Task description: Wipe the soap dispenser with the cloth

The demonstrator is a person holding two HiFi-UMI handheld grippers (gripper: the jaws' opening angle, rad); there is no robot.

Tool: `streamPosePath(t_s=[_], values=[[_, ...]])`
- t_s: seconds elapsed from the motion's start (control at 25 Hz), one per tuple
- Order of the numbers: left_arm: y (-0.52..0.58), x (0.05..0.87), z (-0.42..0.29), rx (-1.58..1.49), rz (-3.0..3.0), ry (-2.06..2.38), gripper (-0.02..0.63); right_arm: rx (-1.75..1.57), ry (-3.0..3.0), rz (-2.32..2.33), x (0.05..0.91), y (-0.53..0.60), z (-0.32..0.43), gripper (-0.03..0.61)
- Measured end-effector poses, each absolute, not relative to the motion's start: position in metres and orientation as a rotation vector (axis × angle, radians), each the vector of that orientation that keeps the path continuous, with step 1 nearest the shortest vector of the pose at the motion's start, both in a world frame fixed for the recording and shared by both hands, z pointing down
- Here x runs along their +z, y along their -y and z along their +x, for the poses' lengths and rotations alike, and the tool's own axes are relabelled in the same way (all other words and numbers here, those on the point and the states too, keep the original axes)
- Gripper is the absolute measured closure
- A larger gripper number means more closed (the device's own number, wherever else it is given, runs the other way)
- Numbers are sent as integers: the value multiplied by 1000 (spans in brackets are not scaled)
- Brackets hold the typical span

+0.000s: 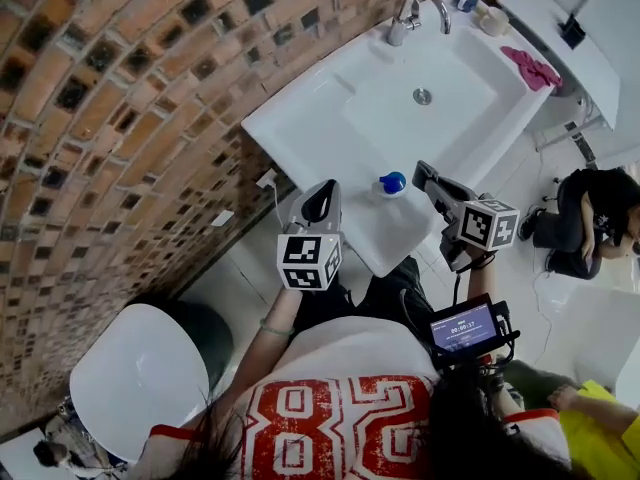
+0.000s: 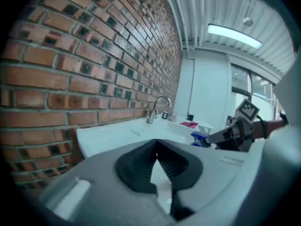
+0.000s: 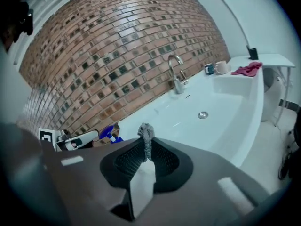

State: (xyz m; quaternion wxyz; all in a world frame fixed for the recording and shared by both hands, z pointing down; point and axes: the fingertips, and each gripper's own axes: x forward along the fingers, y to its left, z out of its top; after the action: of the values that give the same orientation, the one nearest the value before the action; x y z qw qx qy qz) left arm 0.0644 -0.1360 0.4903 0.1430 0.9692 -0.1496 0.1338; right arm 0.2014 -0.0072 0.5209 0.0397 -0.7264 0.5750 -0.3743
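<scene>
The soap dispenser [image 1: 391, 184], with a blue pump top, stands on the near corner of the white sink [image 1: 318, 100]. My left gripper [image 1: 319, 202] hovers just left of it, jaws shut with nothing between them [image 2: 156, 146]. My right gripper [image 1: 424, 173] is just right of the dispenser. It is shut on a small grey cloth [image 3: 146, 134] that pokes up between the fingertips. The dispenser [image 3: 108, 133] shows at the left in the right gripper view and as a blue top [image 2: 199, 138] in the left gripper view. The cloth is hidden in the head view.
A brick wall [image 1: 110, 118] runs along the sink's left. The faucet [image 1: 416, 13] and two cups [image 1: 480, 10] stand at the far end, with a pink cloth [image 1: 531, 68] on the rim. A white toilet lid [image 1: 140, 378] is lower left. A person [image 1: 590, 218] sits on the floor at right.
</scene>
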Motion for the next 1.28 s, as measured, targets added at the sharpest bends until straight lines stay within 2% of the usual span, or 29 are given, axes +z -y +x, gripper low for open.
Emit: streamPosePath(t_s=[0.28, 0.6, 1.28], values=[[146, 493, 53, 335, 2623, 931, 611, -1193, -2254, -1888, 518, 48, 215, 532], [122, 490, 49, 287, 2455, 1268, 611, -1249, -2666, -1501, 528, 60, 187, 532], [83, 487, 59, 252, 2358, 1482, 611, -1464, -2895, -1229, 603, 48, 173, 532]])
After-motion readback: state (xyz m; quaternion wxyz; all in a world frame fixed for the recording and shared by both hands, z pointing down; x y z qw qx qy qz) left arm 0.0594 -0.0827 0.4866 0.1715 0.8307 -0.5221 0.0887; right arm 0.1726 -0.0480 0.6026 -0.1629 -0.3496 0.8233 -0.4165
